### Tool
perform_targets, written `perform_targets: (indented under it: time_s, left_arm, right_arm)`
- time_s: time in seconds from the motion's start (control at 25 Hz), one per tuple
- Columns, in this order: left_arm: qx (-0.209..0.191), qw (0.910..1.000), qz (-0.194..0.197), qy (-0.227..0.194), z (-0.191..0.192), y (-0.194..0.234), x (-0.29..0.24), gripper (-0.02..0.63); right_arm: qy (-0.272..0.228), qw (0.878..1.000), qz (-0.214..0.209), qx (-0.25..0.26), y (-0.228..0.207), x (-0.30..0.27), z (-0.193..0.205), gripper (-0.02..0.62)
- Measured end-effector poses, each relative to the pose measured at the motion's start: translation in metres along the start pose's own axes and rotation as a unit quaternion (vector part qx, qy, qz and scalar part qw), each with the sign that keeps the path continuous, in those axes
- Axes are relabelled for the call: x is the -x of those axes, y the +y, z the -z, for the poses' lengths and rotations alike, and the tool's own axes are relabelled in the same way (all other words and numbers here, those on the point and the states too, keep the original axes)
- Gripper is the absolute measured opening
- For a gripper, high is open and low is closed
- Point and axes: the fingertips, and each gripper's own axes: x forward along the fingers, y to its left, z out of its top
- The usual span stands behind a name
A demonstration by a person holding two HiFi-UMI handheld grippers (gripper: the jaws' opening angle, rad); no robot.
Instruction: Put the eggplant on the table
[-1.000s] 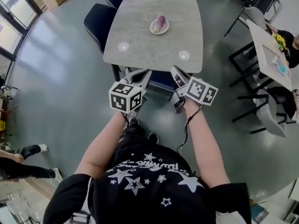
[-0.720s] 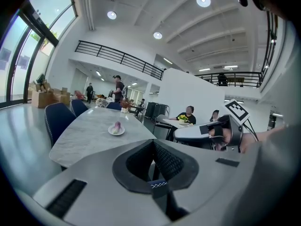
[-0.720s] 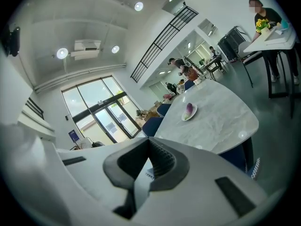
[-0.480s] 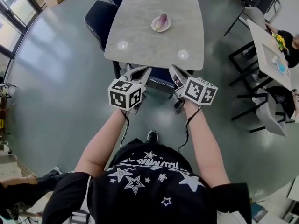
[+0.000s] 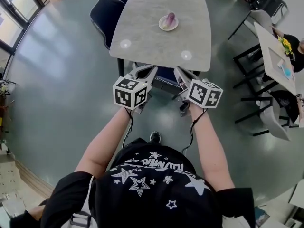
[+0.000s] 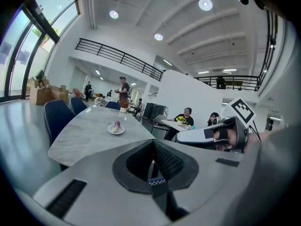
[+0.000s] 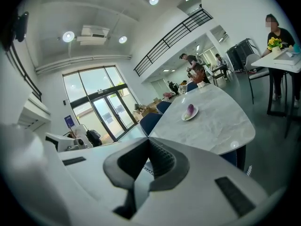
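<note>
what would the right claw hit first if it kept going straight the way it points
Probably the near edge of the table; depth is unclear, so the right claw could skim over the corner toward the blue chair. The eggplant lies further right.

eggplant (image 5: 170, 17) lies on plate (image 5: 163, 25) on table (image 5: 152, 44).

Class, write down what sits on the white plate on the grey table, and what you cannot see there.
A purple eggplant lies on the plate. Nothing else shows on the plate. The plate's surface beneath the eggplant is covered.
</note>
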Motion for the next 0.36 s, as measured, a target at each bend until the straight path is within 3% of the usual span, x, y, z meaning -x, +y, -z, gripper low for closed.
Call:
perform_targets:
  time_s: [0.36]
  left_arm:
    - [0.003,1.0,0.005,0.0,-0.0022,0.0071,-0.0064,0.008]
  right_arm:
    - [0.001,1.0,0.01,0.021,-0.002,-0.0064,-0.0098,0.005]
